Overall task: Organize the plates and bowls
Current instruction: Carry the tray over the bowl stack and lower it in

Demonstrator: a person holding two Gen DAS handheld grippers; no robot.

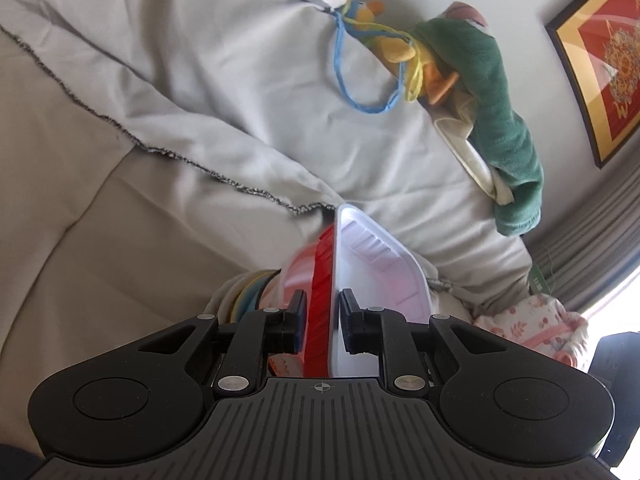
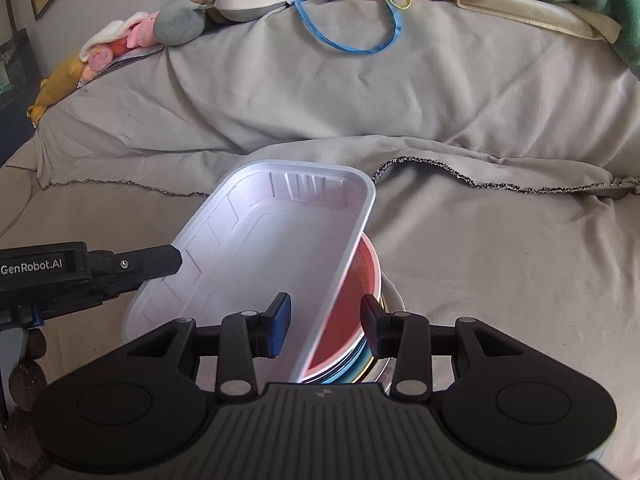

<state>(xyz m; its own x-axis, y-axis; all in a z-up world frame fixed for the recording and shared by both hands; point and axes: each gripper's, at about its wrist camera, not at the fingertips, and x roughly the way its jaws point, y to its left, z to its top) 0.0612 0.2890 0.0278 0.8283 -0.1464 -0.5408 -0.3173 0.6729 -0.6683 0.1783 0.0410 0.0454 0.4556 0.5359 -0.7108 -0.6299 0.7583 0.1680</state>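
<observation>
White tray (image 2: 256, 240) clamped by left gripper (image 1: 323, 320); right gripper (image 2: 326, 320) apart.

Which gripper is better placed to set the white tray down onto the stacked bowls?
Left. The left gripper already clamps the white tray by its rim, while the right gripper's jaws merely straddle the tray's edge over the stacked bowls.

White tray (image 2: 276, 248) hides most of the stacked bowls (image 2: 352, 312).

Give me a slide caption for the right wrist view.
White tray held by the left gripper, tilted over a red bowl on stacked plates on a couch.
</observation>
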